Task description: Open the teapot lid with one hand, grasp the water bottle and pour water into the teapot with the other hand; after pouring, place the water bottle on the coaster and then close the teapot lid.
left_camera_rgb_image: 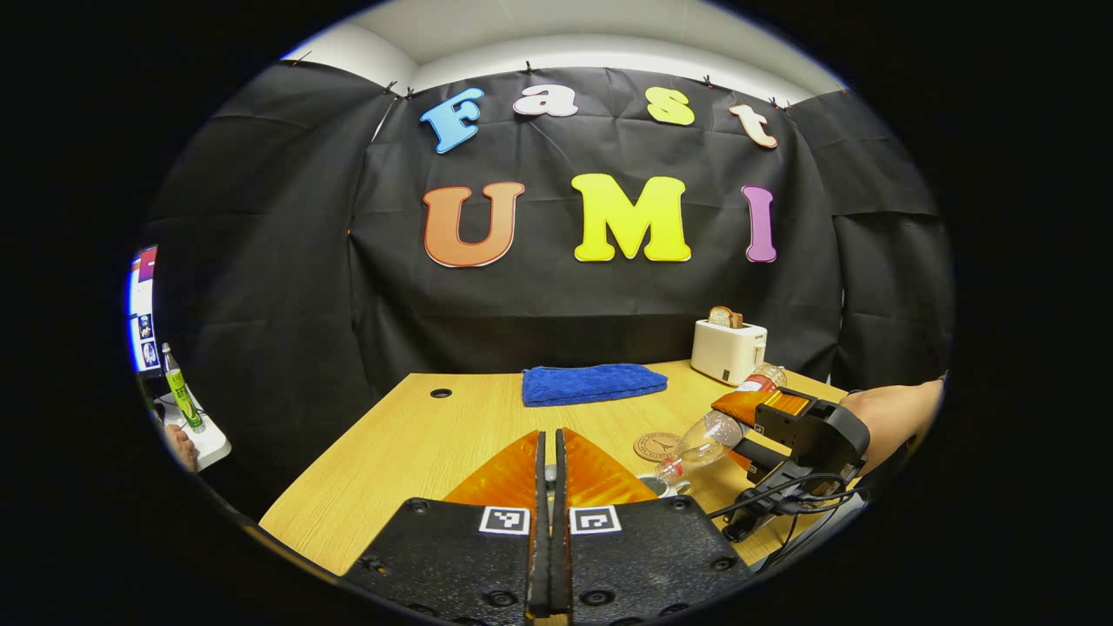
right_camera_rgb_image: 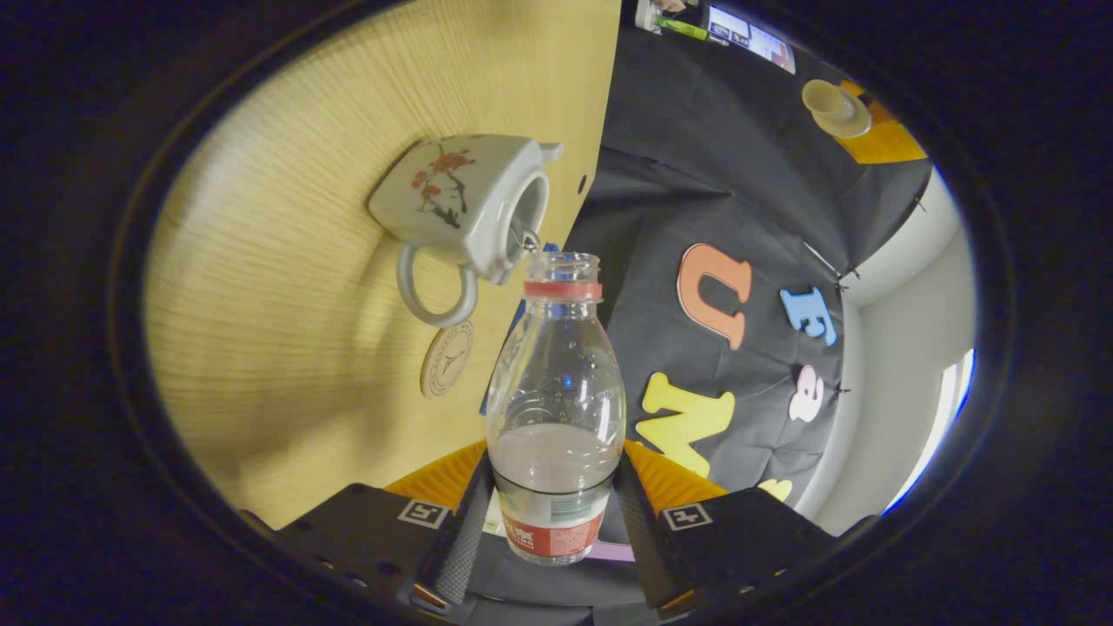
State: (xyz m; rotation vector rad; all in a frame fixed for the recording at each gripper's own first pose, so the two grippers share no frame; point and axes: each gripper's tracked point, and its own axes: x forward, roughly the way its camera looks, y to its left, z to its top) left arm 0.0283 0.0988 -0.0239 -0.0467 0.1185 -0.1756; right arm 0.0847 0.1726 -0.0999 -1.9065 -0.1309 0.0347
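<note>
The white teapot (right_camera_rgb_image: 452, 200), painted with red blossoms, stands lidless on the wooden table (right_camera_rgb_image: 287, 348). Its rim (left_camera_rgb_image: 663, 484) peeks out beside my left fingers. My right gripper (right_camera_rgb_image: 554, 474) is shut on the clear water bottle (right_camera_rgb_image: 556, 382), which is tipped with its open mouth at the teapot's opening. Some water still lies in the bottle. The same bottle (left_camera_rgb_image: 709, 437) slants down from the right gripper (left_camera_rgb_image: 729, 430) in the left gripper view. My left gripper (left_camera_rgb_image: 549, 439) is shut, holding the teapot lid (right_camera_rgb_image: 835, 106) up and away from the pot. The round coaster (left_camera_rgb_image: 656, 446) (right_camera_rgb_image: 447, 358) lies bare beside the teapot.
A folded blue towel (left_camera_rgb_image: 594, 383) lies at the table's far middle. A white toaster (left_camera_rgb_image: 729, 348) with a slice of bread stands at the far right. A person's forearm (left_camera_rgb_image: 896, 410) reaches in from the right. A green bottle (left_camera_rgb_image: 183, 396) stands off the table to the left.
</note>
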